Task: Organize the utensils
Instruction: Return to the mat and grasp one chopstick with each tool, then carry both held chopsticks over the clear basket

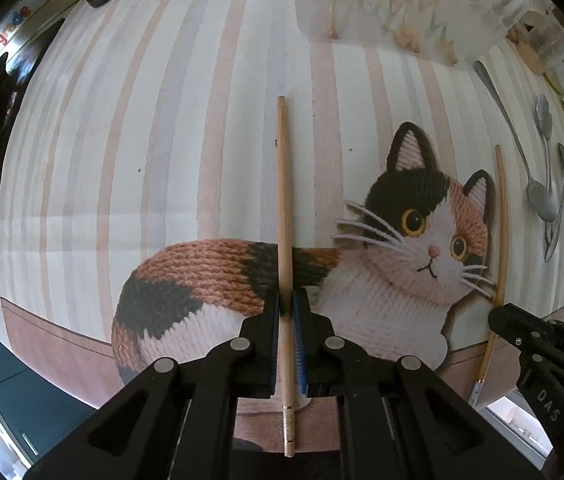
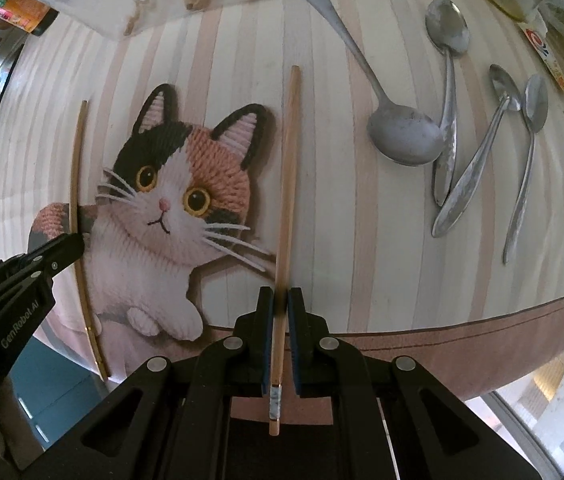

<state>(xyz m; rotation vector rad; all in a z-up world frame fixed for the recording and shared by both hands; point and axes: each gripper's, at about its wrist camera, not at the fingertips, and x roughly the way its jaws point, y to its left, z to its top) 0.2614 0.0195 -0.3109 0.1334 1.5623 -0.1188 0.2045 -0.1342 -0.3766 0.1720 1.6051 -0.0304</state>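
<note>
Chopsticks (image 1: 285, 216) clamped, one per gripper (right gripper (image 1: 500, 316) marked "DAS").

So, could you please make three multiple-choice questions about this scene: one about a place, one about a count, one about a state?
1. Where do the spoons lie relative to the cat picture, in the right wrist view?
A. To its right
B. On top of it
C. To its left

2. How many chopsticks are being gripped?
A. None
B. One
C. Two

3. What is the state of the left gripper?
A. Wide open
B. Shut on a chopstick
C. Shut on a spoon

Answers:
1. A: the spoons rest on the striped mat, right of the cat.
2. C: the left chopstick and the right chopstick each sit in a gripper; the right gripper clamps its own.
3. B: its pads press the wooden stick.
</note>
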